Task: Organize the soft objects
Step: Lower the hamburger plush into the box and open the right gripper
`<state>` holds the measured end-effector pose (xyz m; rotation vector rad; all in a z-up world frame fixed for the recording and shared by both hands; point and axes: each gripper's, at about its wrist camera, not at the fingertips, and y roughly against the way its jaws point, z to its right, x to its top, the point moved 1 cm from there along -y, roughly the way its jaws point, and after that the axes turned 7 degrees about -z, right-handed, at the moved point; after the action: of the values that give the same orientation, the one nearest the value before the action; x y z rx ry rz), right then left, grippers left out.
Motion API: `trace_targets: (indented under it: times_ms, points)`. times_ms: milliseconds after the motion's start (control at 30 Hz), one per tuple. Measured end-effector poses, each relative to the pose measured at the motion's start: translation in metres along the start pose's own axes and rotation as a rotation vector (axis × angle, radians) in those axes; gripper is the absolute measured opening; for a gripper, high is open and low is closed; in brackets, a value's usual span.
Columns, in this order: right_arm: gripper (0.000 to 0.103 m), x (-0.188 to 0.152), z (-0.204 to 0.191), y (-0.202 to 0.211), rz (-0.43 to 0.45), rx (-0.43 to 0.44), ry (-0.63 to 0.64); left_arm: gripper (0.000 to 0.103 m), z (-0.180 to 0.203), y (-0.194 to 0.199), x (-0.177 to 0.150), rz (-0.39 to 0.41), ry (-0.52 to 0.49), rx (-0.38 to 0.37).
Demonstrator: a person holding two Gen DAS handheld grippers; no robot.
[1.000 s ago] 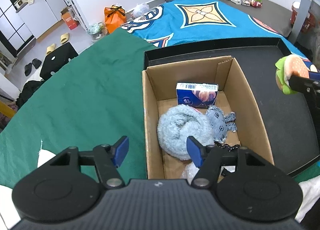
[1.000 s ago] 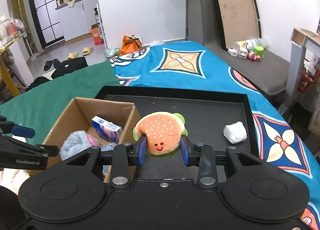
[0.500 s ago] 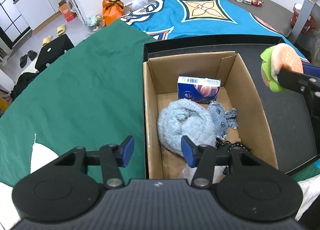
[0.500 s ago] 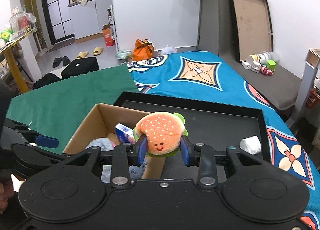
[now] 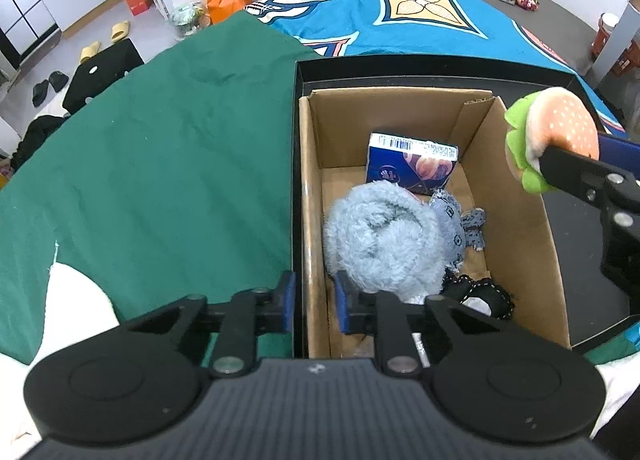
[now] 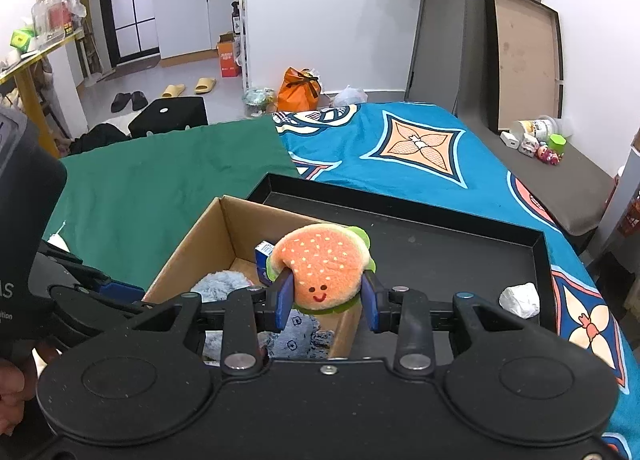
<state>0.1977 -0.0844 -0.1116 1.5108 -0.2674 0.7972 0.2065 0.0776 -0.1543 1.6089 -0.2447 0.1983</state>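
My right gripper (image 6: 326,302) is shut on an orange hamburger plush (image 6: 322,266) with green lettuce trim, held over the right wall of an open cardboard box (image 6: 208,236). The plush also shows in the left wrist view (image 5: 554,135). The box (image 5: 520,199) holds a fluffy grey-blue plush (image 5: 380,236), a blue patterned soft toy (image 5: 456,223), a blue carton (image 5: 412,163) and a black lace item (image 5: 480,296). My left gripper (image 5: 314,306) straddles the box's left wall, its fingers close on either side of the cardboard.
The box stands in a black tray (image 6: 440,256) with a white crumpled wad (image 6: 520,299) at its right. A green cloth (image 5: 160,163) covers the left, a blue patterned cloth (image 6: 400,151) lies beyond. Bags and slippers lie on the floor.
My left gripper has narrowed and moved left until it straddles the box's left wall. My right gripper has carried the hamburger plush left and up, over the box's right wall.
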Motion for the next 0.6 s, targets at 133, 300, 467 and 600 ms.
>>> trace_targets:
  times_ms: [133, 300, 467, 600]
  points:
    - [0.035, 0.002, -0.003, -0.002, 0.001, -0.012, 0.010, 0.011, -0.005, 0.000, -0.001, 0.012, 0.019, -0.022]
    - [0.036, 0.008, -0.008, -0.003, 0.013, -0.030, 0.024, 0.010, -0.007, 0.001, -0.001, 0.023, 0.024, -0.031]
    - [0.051, 0.011, -0.009, -0.003, 0.023, -0.038, 0.037, 0.009, -0.007, 0.001, -0.001, 0.031, 0.023, -0.032]
    - [0.059, 0.004, -0.004, -0.001, 0.019, -0.052, 0.037, 0.009, -0.007, 0.002, -0.002, 0.033, 0.020, -0.031]
